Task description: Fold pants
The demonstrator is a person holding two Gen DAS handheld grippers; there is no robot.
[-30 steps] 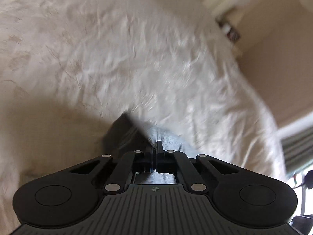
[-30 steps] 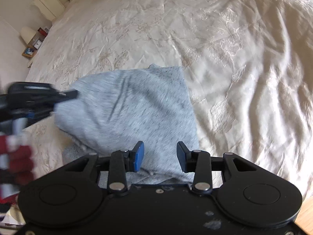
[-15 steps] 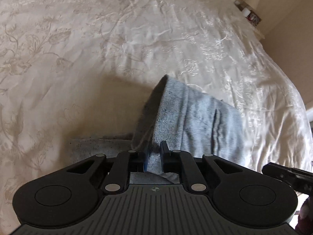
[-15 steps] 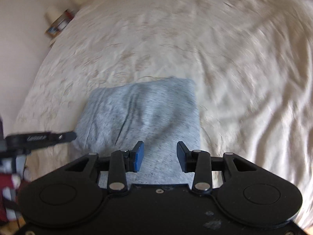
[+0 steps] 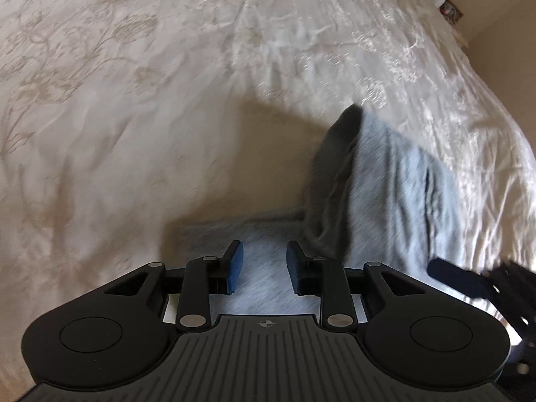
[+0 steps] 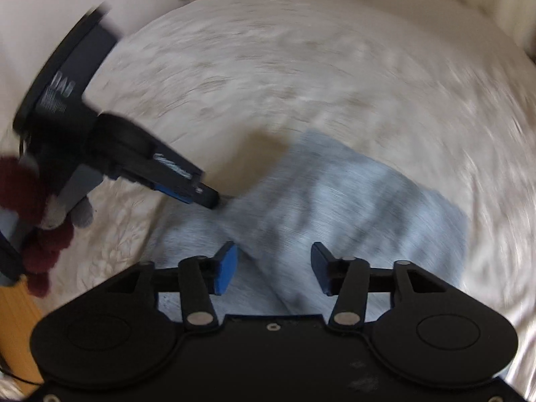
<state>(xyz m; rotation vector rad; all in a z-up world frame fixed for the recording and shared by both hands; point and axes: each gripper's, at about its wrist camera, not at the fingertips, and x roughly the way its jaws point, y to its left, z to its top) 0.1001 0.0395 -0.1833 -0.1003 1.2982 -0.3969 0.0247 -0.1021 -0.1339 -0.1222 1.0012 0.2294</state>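
Left wrist view: the left gripper (image 5: 264, 266), jaws opening with nothing pinched, hovers over the grey pants (image 5: 395, 194), whose raised fold runs away to its right across the cream bedspread (image 5: 134, 107). Only the right wrist view shows the right gripper (image 6: 273, 264), also opening empty, nearer the bundle's middle.

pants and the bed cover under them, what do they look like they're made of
Pants: likely a soft knit like jersey or sweatshirt cotton; matte, heathered grey-blue flecks, thick rounded folds. Blur hides the weave.

Bed cover: probably a woven satin or jacquard; cream, with a slight sheen on its creases and a tone-on-tone floral vine pattern, possibly embroidered.
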